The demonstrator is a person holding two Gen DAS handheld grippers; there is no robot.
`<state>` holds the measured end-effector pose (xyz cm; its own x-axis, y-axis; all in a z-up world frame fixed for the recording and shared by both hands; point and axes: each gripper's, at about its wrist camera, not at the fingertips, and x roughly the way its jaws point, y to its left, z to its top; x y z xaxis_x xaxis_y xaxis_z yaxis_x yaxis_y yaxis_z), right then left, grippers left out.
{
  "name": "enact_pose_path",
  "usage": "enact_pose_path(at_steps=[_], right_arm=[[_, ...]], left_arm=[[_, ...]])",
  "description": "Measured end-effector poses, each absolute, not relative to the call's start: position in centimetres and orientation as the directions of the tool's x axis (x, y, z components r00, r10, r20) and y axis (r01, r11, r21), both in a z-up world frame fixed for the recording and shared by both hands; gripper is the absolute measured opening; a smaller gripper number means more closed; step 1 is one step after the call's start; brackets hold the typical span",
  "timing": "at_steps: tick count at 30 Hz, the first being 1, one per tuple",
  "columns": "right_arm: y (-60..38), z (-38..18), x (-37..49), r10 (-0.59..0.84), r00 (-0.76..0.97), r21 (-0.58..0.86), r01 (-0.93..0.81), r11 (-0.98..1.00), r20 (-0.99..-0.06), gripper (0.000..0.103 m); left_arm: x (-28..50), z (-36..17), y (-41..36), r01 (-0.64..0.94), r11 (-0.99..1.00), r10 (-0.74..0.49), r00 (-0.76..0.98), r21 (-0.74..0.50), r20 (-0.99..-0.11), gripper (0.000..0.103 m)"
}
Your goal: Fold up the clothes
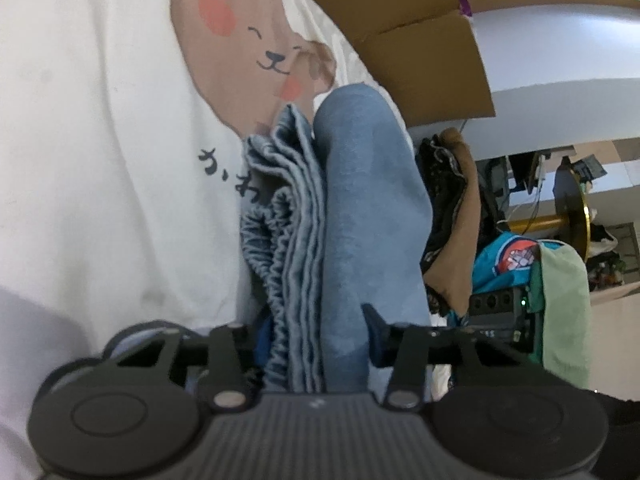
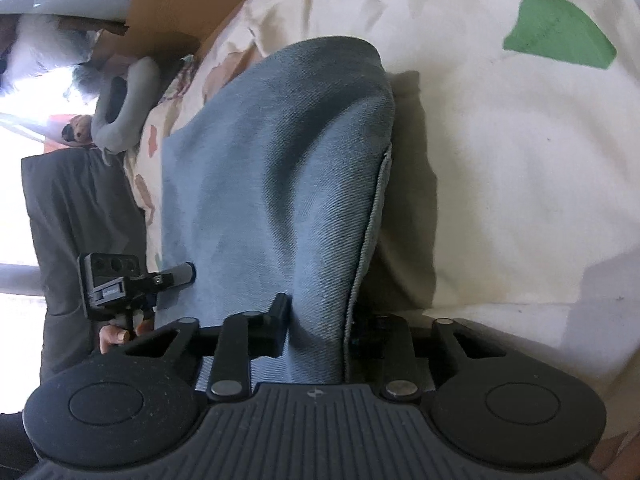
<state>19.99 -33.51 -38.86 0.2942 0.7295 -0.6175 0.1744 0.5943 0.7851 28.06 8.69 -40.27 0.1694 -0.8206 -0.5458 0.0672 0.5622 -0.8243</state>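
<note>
Item: blue denim garment (image 1: 360, 208), folded in layers, gathered waistband edge showing, lying on a white bedsheet (image 1: 88, 152) printed with a bear face. Left gripper (image 1: 316, 344): jaws clamped on the stacked layers. Right gripper (image 2: 316, 328): jaws pinching a raised fold of the same garment. Cardboard box (image 1: 420, 48) at the sheet's far edge.

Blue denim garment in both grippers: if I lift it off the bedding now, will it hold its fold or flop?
Likely floppy: the blue denim garment drapes and sags between the left gripper and the right gripper. The stacked layers and elastic waistband look loose, so they may slip apart. Its bulk suggests moderate weight, and the bear-print sheet should offer little snagging.
</note>
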Motion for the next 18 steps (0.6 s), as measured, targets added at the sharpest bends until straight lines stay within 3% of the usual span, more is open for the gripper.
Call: enact_pose_path(at_steps=[18], right_arm=[[-33.6, -34.5, 20.5, 0.734, 0.302, 0.785, 0.094, 0.612, -0.608, 0.020]], left_arm=[[26.5, -36.6, 7.9, 0.111, 0.582, -0.807, 0.200, -0.805, -0.556, 0.039]])
